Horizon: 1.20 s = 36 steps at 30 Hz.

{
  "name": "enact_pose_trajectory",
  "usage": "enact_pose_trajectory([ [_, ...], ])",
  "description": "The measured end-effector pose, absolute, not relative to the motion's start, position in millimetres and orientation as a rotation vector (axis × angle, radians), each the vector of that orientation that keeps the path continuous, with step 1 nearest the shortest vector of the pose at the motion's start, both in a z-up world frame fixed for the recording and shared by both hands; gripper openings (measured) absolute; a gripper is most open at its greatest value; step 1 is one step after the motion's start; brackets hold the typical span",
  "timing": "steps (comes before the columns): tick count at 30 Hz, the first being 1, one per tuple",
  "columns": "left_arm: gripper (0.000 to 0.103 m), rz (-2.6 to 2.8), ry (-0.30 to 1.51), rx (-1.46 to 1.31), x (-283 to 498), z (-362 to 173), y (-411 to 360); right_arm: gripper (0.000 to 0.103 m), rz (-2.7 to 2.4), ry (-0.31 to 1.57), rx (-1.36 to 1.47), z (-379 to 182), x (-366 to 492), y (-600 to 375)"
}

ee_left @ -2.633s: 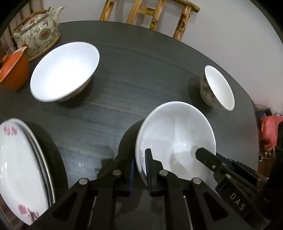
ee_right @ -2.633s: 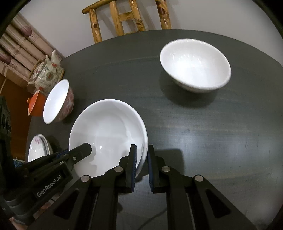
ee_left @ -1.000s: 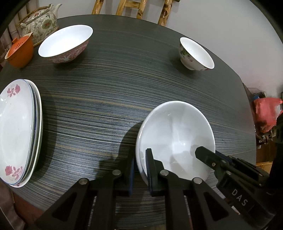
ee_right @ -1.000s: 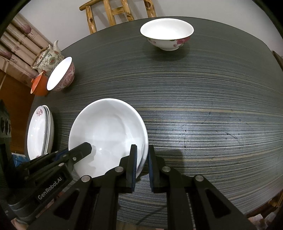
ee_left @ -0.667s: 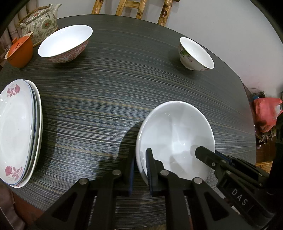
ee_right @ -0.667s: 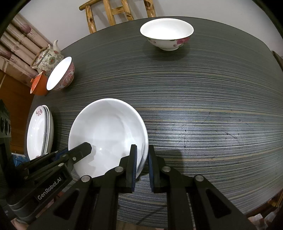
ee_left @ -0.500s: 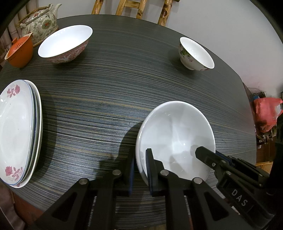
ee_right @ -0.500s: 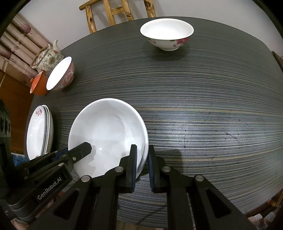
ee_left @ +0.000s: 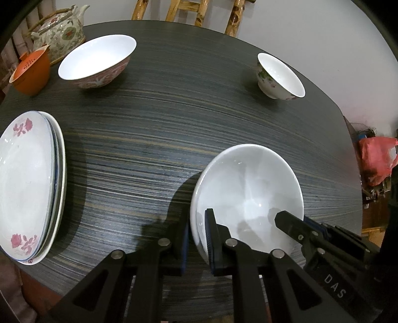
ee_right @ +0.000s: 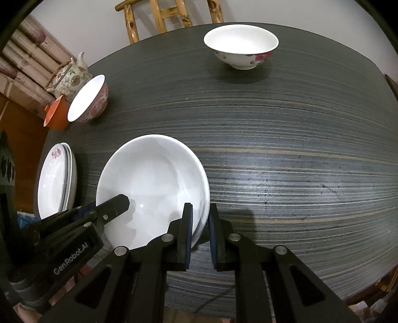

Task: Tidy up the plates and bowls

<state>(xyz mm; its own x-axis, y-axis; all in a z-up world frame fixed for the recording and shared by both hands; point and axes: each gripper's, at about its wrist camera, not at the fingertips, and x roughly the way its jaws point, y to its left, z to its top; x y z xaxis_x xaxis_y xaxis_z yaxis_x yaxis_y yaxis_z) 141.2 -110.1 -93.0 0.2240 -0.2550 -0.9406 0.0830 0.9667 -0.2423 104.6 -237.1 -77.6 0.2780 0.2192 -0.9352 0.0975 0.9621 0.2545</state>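
A plain white deep plate is held near the front of the dark round table; it also shows in the right wrist view. My left gripper is shut on its left rim. My right gripper is shut on its right rim. A stack of flowered plates lies at the table's left edge, also seen in the right wrist view. A red-patterned bowl and a flowered bowl stand farther back.
A floral teapot and an orange strainer cup stand at the back left. A bamboo chair is behind the table. A red bag lies beyond the right edge.
Since 2.6 s ago both grippers and the white plate pulled back toward the table's front. In the last second nothing has visibly moved.
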Motion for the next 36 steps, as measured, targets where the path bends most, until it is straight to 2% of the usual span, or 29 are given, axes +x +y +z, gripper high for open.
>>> enact_pose_trajectory([
  [17, 0.012, -0.222, 1.341, -0.120, 138.8, -96.6, -99.3, 0.014, 0.116, 1.298, 0.281, -76.4, 100.2, -219.4],
  [19, 0.019, -0.214, 1.342, -0.103, 140.9, -99.1, -100.3, 0.014, 0.118, 1.299, 0.295, -76.7, 100.6, -220.6],
  [23, 0.024, -0.216, 1.341, -0.101, 144.7, -97.6, -95.8, 0.015, 0.116, 1.291, 0.300, -73.6, 101.1, -223.2],
  [26, 0.025, -0.218, 1.330, -0.087, 146.2, -92.8, -93.4, 0.019, 0.113, 1.277, 0.299, -66.8, 102.5, -227.3],
  [36, 0.026, -0.224, 1.286, -0.025, 151.3, -74.5, -96.0, 0.019, 0.112, 1.241, 0.305, -51.9, 105.9, -241.5],
])
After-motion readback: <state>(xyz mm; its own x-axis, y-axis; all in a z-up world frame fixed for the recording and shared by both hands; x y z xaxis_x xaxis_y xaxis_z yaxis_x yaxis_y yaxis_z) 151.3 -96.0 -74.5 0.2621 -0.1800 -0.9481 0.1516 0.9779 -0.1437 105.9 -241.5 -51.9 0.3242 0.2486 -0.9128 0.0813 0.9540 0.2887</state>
